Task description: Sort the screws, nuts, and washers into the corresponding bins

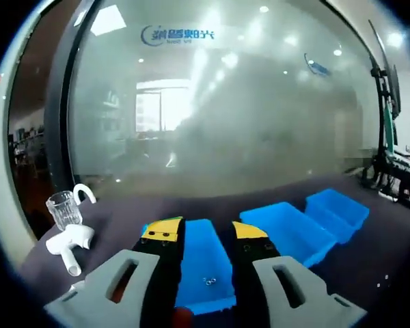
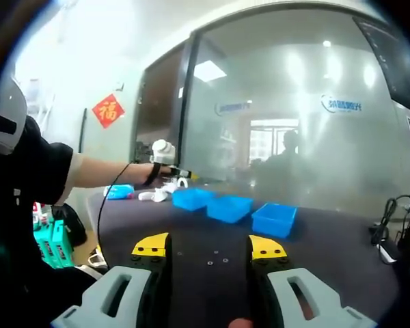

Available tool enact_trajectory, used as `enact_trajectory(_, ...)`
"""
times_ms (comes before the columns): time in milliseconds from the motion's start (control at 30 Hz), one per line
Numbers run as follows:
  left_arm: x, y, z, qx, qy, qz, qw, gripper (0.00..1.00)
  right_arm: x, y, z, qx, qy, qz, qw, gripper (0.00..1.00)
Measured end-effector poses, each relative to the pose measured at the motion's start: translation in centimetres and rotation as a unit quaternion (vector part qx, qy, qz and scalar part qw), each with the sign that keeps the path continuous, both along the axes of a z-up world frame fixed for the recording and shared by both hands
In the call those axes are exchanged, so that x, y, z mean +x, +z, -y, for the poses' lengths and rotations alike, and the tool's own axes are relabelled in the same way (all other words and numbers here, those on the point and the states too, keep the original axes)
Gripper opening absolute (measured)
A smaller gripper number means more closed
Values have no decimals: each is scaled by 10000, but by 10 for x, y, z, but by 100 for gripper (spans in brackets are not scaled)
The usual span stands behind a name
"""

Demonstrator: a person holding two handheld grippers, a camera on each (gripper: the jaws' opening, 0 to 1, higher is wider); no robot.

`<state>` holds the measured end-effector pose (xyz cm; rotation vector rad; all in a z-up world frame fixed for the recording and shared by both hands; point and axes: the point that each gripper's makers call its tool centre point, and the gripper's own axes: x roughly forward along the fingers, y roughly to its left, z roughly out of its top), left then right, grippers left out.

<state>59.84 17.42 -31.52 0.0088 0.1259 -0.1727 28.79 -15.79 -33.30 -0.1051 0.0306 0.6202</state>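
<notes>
Three blue bins stand in a row on the dark table. In the left gripper view my left gripper (image 1: 206, 232) hovers open over the nearest bin (image 1: 201, 263), where a few small metal parts (image 1: 208, 280) lie. The middle bin (image 1: 290, 232) and far bin (image 1: 336, 208) run off to the right. In the right gripper view my right gripper (image 2: 210, 247) is open and holds nothing. It sits low over the table, well short of the bins (image 2: 229, 207). A few loose small parts (image 2: 215, 260) lie between its jaws. The left gripper (image 2: 181, 175) hangs over the leftmost bin (image 2: 193, 198).
A glass cup (image 1: 63, 208) and a white fitting (image 1: 72, 242) stand left of the bins. A frosted glass wall (image 1: 246, 116) closes off the back. Cables (image 2: 396, 225) lie at the table's right end. A person's black sleeve (image 2: 34, 171) and green items (image 2: 51, 242) are at left.
</notes>
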Motion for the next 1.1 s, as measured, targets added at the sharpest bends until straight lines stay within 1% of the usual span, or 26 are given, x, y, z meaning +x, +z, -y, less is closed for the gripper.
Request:
enact_trajectory(100,-24,6,12,-15,-259,151,9995,30,0,0,0,10,2,2,10000,39)
enact_trajectory(133,-33,8,17,-250,-361,173,9989,30,1,0,1,9,-4,5,10000,39)
enact_trajectory(167,-48,10,26,-727,-541,56,9959,30,1,0,1,13,-7,8,10000,39)
enact_trajectory(200,-59,13,31,-838,-685,88,9941,31,1,0,1,18,-9,6,10000,39)
enact_trajectory(233,-66,16,34,-796,-761,148,9938,32,2,1,2,27,-24,6,10000,39)
enact_trajectory(267,-77,20,35,-712,-785,258,9940,33,2,1,3,34,-35,4,10000,39)
enact_trajectory(300,-89,22,38,-702,-866,302,9933,33,2,1,3,38,-45,6,10000,39)
enact_trajectory(367,-116,27,48,-771,-1094,402,9902,34,3,4,5,74,-79,23,9999,39)
enact_trajectory(433,-138,30,50,-856,-1240,493,9874,37,4,6,5,106,-97,36,9999,39)
enact_trajectory(533,-170,30,51,-840,-1470,605,9837,39,6,7,6,120,-123,42,9998,39)
enact_trajectory(567,-184,28,51,-799,-1526,614,9831,39,6,8,6,125,-126,40,9998,39)
enact_trajectory(667,-208,24,49,-760,-1678,639,9808,39,8,10,5,120,-118,44,9998,39)
enact_trajectory(700,-217,23,49,-684,-1758,671,9798,39,9,11,5,124,-118,47,9998,39)
enact_trajectory(733,-224,20,46,-681,-1769,661,9796,39,9,12,5,128,-124,58,9998,39)
enact_trajectory(867,-248,8,35,-475,-1776,664,9807,39,12,14,1,119,-103,75,9998,39)
enact_trajectory(1000,-263,-6,26,-491,-1760,570,9815,39,15,12,-2,73,-64,58,9999,40)
enact_trajectory(1100,-272,-10,19,-518,-1776,518,9814,39,17,11,-3,55,-33,21,10000,40)
